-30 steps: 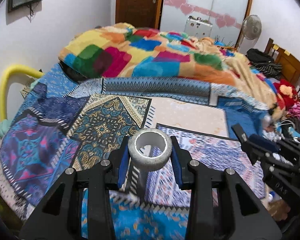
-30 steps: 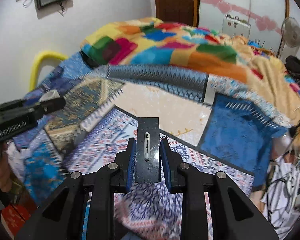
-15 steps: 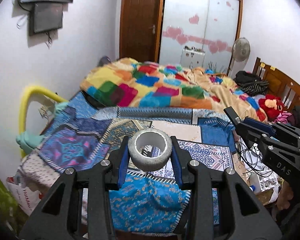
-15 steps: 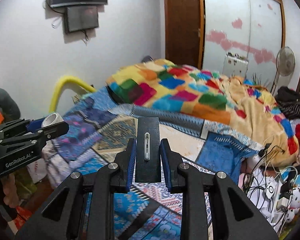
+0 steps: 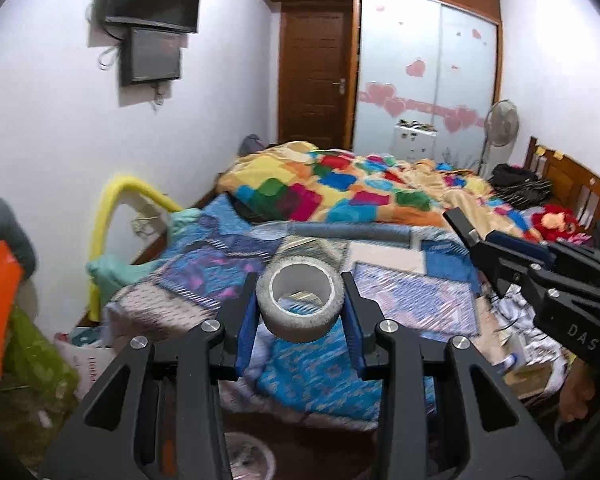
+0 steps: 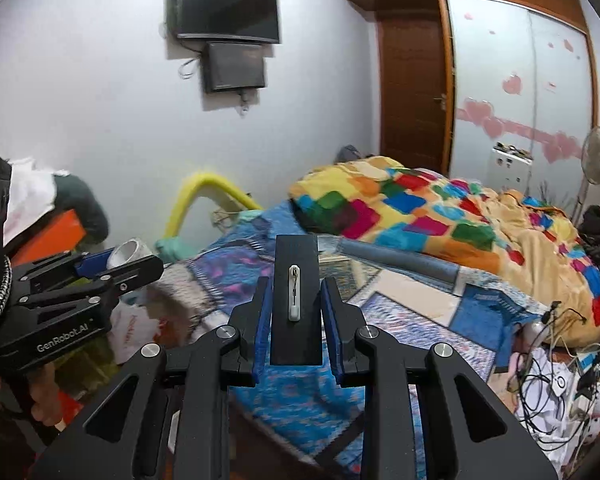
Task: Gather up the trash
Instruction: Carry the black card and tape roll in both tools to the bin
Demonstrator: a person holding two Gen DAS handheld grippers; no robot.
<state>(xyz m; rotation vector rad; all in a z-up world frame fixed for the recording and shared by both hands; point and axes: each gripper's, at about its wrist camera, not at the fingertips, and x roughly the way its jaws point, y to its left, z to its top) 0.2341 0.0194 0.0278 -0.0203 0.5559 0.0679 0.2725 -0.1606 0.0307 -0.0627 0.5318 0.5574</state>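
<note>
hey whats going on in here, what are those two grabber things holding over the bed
A person is collecting trash in a bedroom with a handheld gripper in each hand. The left gripper is shut on a nearly used-up tape roll, gripped by its sides. The right gripper is shut on a flat black card with a small white clip-like piece on its face. Both are held in the air at the foot of the bed, above the patterned blue bedspread, and nothing has been dropped anywhere yet.
</note>
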